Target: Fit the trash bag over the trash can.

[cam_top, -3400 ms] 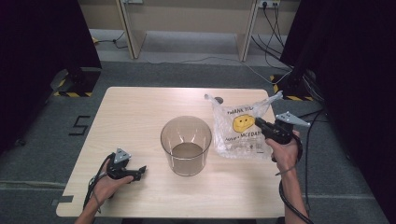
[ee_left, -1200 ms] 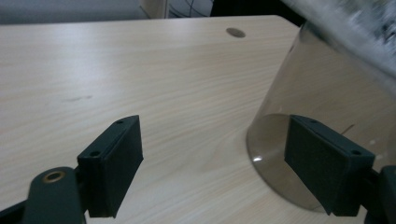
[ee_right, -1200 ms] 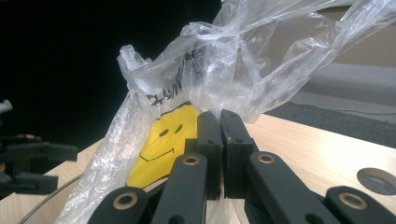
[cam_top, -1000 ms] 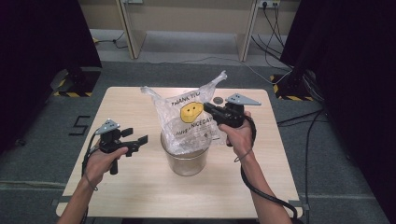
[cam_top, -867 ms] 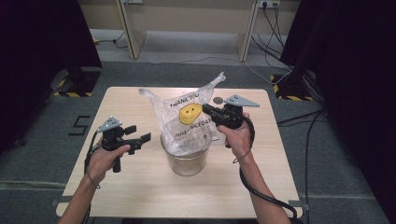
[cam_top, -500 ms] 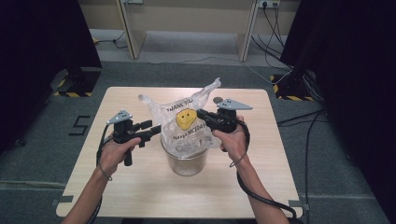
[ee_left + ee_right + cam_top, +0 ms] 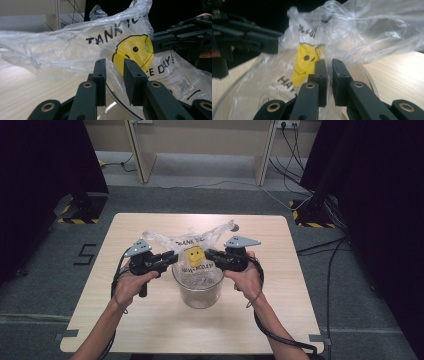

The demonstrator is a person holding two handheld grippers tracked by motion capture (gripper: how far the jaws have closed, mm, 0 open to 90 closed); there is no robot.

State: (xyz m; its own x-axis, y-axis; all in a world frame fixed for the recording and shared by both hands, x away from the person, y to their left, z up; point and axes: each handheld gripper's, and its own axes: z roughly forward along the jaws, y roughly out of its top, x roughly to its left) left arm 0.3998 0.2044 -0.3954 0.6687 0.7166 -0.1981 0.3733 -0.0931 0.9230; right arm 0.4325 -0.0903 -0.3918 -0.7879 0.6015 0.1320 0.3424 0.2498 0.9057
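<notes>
1. Plastic bag (image 7: pixel 192 251) sits draped over the mouth of the clear bin (image 7: pixel 198 290), mid-tabletop.
2. Right gripper (image 7: pixel 327 65): jaws nearly closed, pinching bag film.
3. Left gripper (image 7: pixel 114 67): jaws have just been closing, a fold of film and the bin rim between them; gap remains, no clamp yet.
4. Bag looks light, limp and slippery. Likely tears if yanked; grip bunched edge folds, not a single layer.

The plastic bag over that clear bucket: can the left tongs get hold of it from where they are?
Probably yes. The left tongs have just been closing, with a fold of the bag already between the jaws at the bucket's rim. Nothing blocks them.
</notes>
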